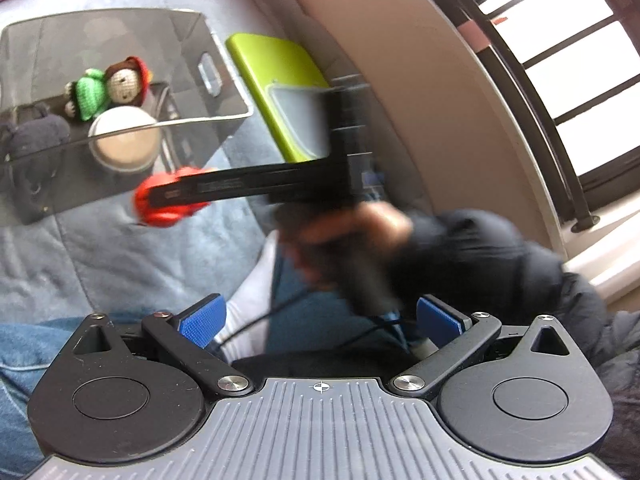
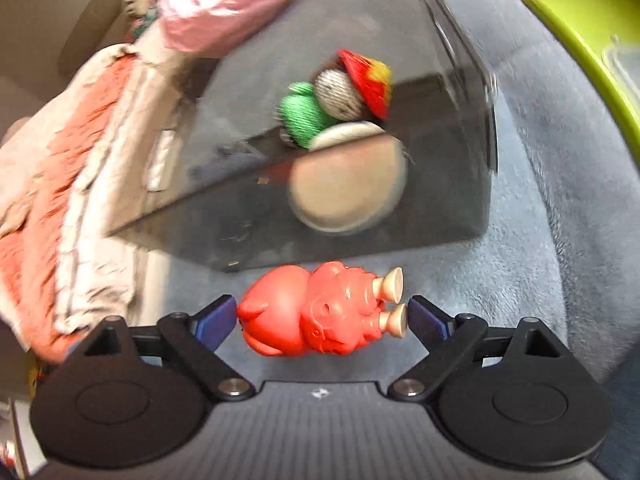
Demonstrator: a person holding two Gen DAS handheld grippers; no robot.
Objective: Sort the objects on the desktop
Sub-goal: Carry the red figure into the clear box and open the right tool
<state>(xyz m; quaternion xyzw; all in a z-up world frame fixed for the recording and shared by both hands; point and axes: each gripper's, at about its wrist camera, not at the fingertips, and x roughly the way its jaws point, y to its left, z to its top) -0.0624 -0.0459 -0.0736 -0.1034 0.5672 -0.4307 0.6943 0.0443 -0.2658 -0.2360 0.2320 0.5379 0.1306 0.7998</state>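
- Red toy lies btwn right gripper jaws, spread wide; pads at its ends, no clear squeeze.
- Looks hollow plastic: light, stiff, smooth, prob. slippery. Horns thin, so grip round body instead.
- Grey bin just ahead, doll inside.
- Left gripper apart, empty, well back from toy.

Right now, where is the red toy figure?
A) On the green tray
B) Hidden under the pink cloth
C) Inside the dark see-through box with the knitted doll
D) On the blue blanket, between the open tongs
D: the red toy figure lies on the blue blanket outside the dark box, between the blue pads of the right tongs, which stand wide apart and do not clearly press on it.
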